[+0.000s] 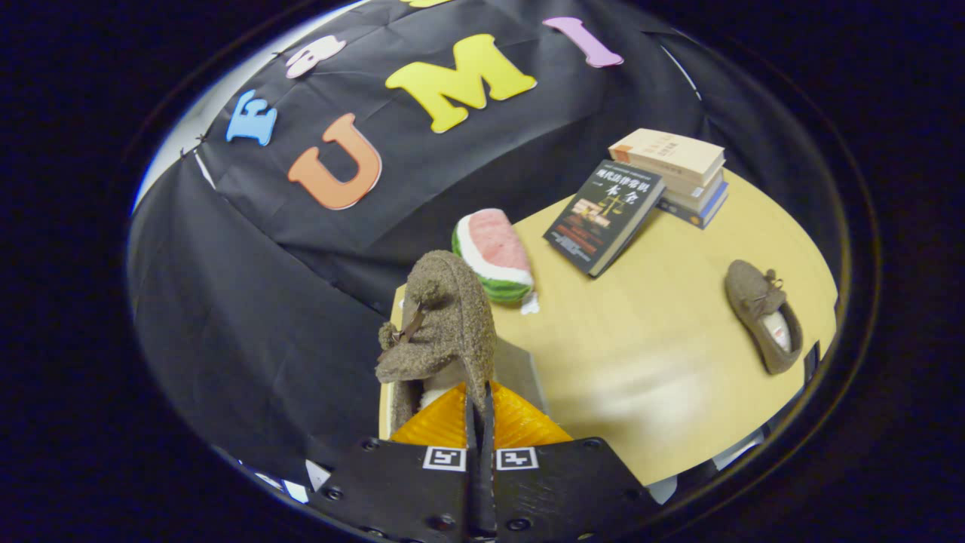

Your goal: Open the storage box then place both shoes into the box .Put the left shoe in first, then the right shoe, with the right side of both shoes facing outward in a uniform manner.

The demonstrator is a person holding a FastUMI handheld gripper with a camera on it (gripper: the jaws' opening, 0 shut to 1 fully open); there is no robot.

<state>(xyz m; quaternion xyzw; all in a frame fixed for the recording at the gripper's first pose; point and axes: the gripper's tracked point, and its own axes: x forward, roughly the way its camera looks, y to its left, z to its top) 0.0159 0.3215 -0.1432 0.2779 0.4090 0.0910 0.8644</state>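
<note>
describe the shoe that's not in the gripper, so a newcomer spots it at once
Start at the tan table and find the stack of books at its far side. Nearer than the stack lies the loose brown fuzzy shoe, alone. Unlike its twin, the held shoe pinched in the gripper jaws, nothing touches it.

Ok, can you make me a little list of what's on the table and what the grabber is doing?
gripper: fingers pinched shut on the edge of a fuzzy brown shoe
held shoe: lifted, hanging over the table's edge
other shoe: lying on the table, away from the fingers
watermelon toy: just beyond the held shoe
dark book: leaning on the stack of books
stack of books: at the far side
table: light wood
</note>
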